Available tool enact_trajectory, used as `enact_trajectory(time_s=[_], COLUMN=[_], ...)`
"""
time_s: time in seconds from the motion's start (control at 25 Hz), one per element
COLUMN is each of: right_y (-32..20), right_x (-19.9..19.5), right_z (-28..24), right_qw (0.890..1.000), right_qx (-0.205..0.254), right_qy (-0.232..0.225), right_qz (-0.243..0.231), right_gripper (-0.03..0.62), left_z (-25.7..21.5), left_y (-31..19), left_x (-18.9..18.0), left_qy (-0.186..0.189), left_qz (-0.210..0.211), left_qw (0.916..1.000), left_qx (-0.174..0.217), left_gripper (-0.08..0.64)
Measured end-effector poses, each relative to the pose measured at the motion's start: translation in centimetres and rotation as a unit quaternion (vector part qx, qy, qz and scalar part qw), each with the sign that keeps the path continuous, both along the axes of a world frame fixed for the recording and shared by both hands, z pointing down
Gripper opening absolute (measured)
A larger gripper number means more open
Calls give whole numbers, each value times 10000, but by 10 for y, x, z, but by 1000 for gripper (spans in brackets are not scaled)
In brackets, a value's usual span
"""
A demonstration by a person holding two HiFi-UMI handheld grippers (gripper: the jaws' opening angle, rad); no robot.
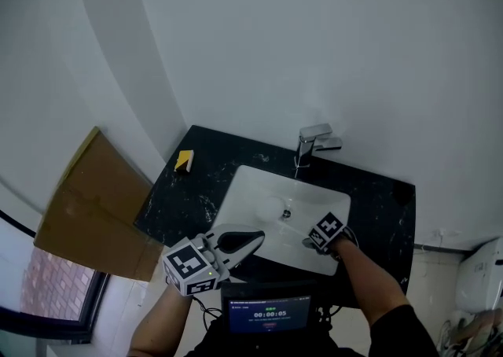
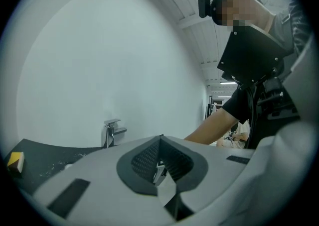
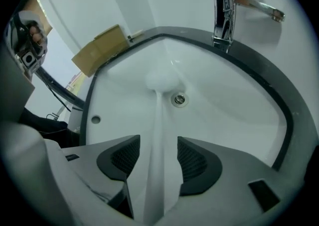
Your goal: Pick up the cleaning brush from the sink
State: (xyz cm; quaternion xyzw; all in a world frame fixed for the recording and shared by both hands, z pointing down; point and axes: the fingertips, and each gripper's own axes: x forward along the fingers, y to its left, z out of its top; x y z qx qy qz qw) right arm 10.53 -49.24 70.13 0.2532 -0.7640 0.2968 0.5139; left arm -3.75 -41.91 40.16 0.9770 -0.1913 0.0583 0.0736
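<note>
The cleaning brush (image 3: 158,115) is cut off at the bottom edge.

Glossy white sink (image 3: 227,108), polished chrome tap (image 3: 222,13)

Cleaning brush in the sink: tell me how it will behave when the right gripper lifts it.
The cleaning brush has a slim, straight white handle, so it is probably stiff and light. Its smooth surface may slip against the glossy sink. Gripped by the right gripper this far from its head, it might tip head-down.
</note>
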Motion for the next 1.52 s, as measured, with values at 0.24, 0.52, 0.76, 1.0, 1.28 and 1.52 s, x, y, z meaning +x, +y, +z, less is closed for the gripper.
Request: enact_trajectory(time_s=[0.24,0.52,0.76,1.0,1.28,1.52], right_y=[10,11,14,11,18,49], right_x=[1,-3,-6,-6,12,32], right_z=[20,24,18,-8,-87,-172], right_qw=[9980,9985,9988,9998,9951,9758], right_qx=[-402,-414,-484,-189,686,1661], right_qy=[441,362,122,-26,-708,-1375], right_qz=[-226,-43,16,-60,70,369], right_gripper=[170,57,54,54,54,54], left_z=[-11,-9,-15,-19,-28,-29], left_y=[-15,-25,-31,-30,-18,10], left_x=[2,-6,-2,2,16,17], left_qy=[-75,-112,-121,-64,-51,-11], left_qz=[97,149,258,328,323,168], left_qw=[9998,9998,9993,9991,9991,9997], left_qx=[176,122,233,252,285,190], left_gripper=[8,8,8,8,8,8])
